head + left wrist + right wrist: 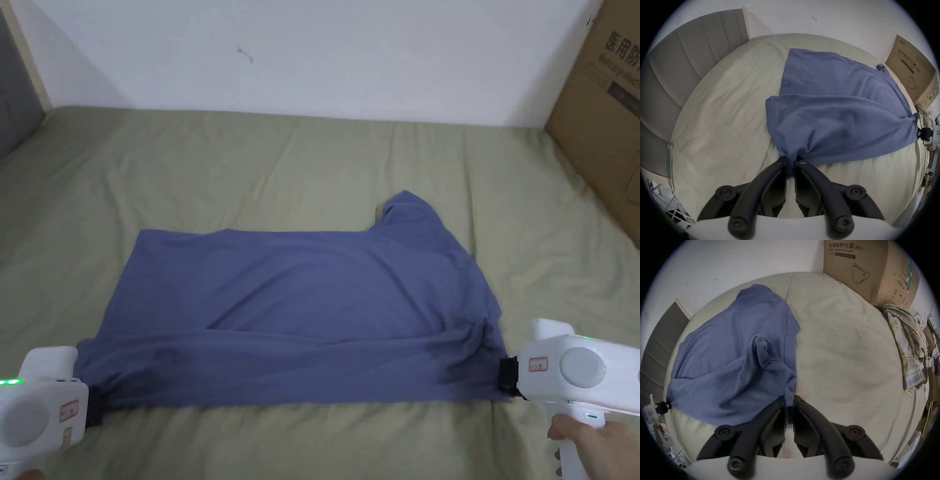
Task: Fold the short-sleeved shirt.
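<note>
A blue short-sleeved shirt lies spread across the green bed sheet, its near edge doubled over and stretched between my two grippers. My left gripper holds the near left corner; in the left gripper view its jaws are shut on a bunch of blue cloth. My right gripper holds the near right corner, and its own view shows the jaws pinching the shirt. One sleeve points toward the wall.
The bed sheet runs back to a white wall. A cardboard box stands at the right edge. A grey padded headboard is on the left. A plaid garment hangs off the bed's right side.
</note>
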The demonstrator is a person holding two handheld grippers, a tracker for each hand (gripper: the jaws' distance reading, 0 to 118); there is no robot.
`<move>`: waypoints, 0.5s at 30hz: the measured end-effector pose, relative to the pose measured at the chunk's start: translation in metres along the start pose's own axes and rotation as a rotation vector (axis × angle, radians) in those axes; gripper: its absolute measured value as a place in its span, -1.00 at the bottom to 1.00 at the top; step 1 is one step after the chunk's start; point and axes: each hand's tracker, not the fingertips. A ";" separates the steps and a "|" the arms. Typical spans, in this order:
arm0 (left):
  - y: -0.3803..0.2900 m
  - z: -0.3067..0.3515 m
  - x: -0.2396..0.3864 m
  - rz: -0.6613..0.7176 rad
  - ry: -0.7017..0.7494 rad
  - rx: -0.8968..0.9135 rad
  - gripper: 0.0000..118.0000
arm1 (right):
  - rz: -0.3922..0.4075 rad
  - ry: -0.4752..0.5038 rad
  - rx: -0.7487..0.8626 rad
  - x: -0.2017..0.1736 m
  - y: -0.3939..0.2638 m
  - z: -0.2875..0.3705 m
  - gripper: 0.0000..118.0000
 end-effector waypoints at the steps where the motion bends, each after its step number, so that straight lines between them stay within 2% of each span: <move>1: 0.000 0.002 0.000 -0.004 0.000 0.001 -0.88 | -0.001 -0.003 0.007 0.000 0.000 0.005 -0.85; 7: 0.004 0.024 -0.006 -0.006 -0.020 0.025 -0.88 | 0.052 -0.026 0.047 0.002 -0.001 0.038 -0.85; 12: 0.001 0.045 -0.007 -0.042 -0.019 0.050 -0.88 | 0.071 -0.049 0.054 0.007 -0.021 0.057 -0.85; 15: -0.009 0.054 -0.012 -0.044 -0.025 0.045 -0.88 | 0.052 -0.037 0.047 0.019 -0.044 0.066 -0.85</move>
